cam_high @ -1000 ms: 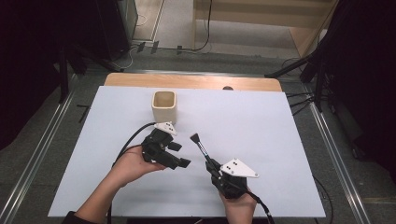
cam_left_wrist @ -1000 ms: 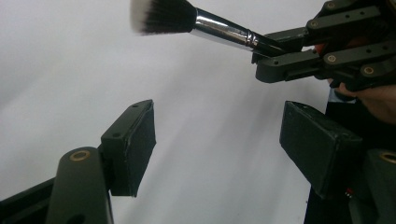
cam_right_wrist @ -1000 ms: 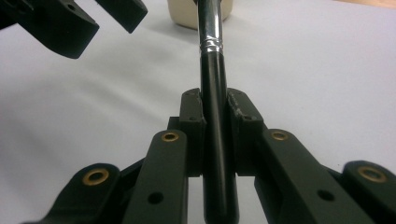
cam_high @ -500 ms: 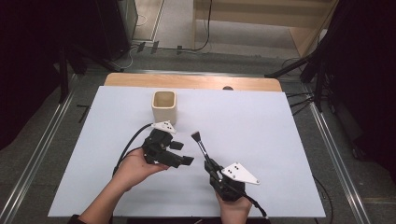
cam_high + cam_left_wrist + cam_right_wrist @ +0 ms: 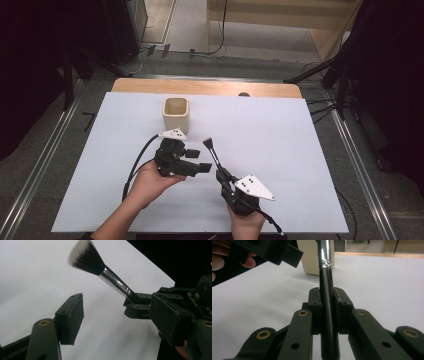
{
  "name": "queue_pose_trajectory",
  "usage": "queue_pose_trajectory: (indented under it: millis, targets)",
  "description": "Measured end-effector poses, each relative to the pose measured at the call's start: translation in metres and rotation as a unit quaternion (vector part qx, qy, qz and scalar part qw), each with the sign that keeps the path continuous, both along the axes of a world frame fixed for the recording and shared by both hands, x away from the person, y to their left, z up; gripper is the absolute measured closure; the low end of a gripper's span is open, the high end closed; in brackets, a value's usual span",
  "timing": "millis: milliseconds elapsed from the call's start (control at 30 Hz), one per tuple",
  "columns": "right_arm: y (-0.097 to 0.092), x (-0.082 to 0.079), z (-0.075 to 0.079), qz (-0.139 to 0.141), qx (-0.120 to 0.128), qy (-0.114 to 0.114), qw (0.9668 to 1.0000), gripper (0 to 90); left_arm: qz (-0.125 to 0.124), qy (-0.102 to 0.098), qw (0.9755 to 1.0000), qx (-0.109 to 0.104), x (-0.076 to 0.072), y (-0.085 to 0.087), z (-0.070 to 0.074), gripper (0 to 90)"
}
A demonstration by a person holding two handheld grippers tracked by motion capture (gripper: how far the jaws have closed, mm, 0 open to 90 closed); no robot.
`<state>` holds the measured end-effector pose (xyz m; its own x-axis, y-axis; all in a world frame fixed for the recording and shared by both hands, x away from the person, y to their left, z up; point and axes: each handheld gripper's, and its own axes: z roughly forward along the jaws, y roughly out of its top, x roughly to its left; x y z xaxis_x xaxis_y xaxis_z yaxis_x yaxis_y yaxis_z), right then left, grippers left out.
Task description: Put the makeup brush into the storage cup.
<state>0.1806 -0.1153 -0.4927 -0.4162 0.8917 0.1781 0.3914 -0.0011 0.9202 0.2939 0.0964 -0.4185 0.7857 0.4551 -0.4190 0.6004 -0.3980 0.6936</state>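
Observation:
A makeup brush (image 5: 214, 156) with a black handle, silver ferrule and a dark, white-tipped head (image 5: 86, 257) is held up off the white table. My right gripper (image 5: 222, 176) is shut on its handle (image 5: 327, 307), and the head points away towards the cup. My left gripper (image 5: 198, 160) lies in a hand just left of the brush, its jaws pointing right. Its fingers (image 5: 71, 315) stand wide apart with nothing between them. The brush shaft (image 5: 115, 282) crosses above and beyond those open jaws without touching them.
A cream square cup (image 5: 176, 114) stands upright behind the left gripper, its mouth open. The white tabletop (image 5: 280, 145) stretches bare to the right, with a wooden edge (image 5: 210, 87) at the back. Metal rails run along both sides of the table.

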Motion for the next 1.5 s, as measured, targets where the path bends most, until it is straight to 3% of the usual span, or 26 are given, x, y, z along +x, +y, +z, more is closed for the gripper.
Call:
queue_pose_trajectory:
  millis: [367, 1133, 1400, 1500]
  targets:
    - [0.0002, 0.0011, 0.0004, -0.003, 0.013, 0.007, 0.9999, 79.3, 0.027, 0.038, 0.9984, -0.032, 0.0022, -0.0007, -0.0036, 30.4]
    - [0.0028, 0.0029, -0.0007, 0.003, 0.075, 0.021, 0.9969, 79.3, 0.048, 0.041, 0.9961, -0.062, 0.0029, -0.0045, -0.0066, 31.7]
    - [0.0036, 0.0032, -0.0010, 0.002, 0.084, 0.020, 0.9962, 79.3, 0.061, 0.048, 0.9935, -0.084, 0.0030, -0.0050, -0.0089, 33.1]
    - [0.0038, 0.0035, -0.0011, 0.002, 0.085, 0.020, 0.9962, 79.3, 0.067, 0.054, 0.9915, -0.098, 0.0028, -0.0048, -0.0095, 35.4]
